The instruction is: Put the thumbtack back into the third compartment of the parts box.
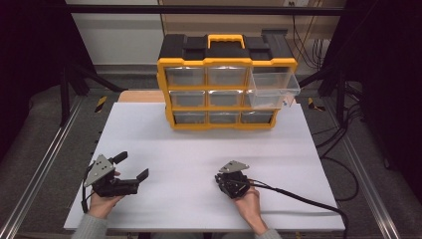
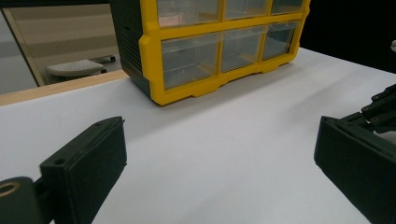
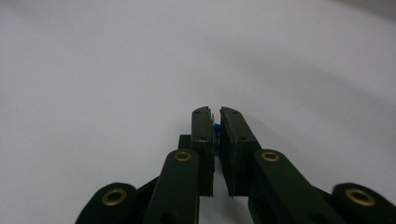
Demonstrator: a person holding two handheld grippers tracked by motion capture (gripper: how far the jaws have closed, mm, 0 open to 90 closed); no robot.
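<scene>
My right gripper [image 1: 225,182] points down at the white table top [image 1: 199,144] near its front edge, right of centre. In the right gripper view its jaws [image 3: 215,112] stand almost together, with a small blue thing [image 3: 216,133] pinched between the pads; most of that thing is hidden. My left gripper [image 1: 132,166] rests at the front left, held by a hand, jaws spread wide with nothing between them. In the left gripper view, those jaws [image 2: 219,133] frame bare table.
A yellow and black drawer cabinet [image 1: 224,89] [image 2: 210,51] with clear drawers stands at the back of the table. Its upper right drawer [image 1: 273,88] is pulled out. A cable [image 1: 298,196] trails from the right gripper toward the front right corner.
</scene>
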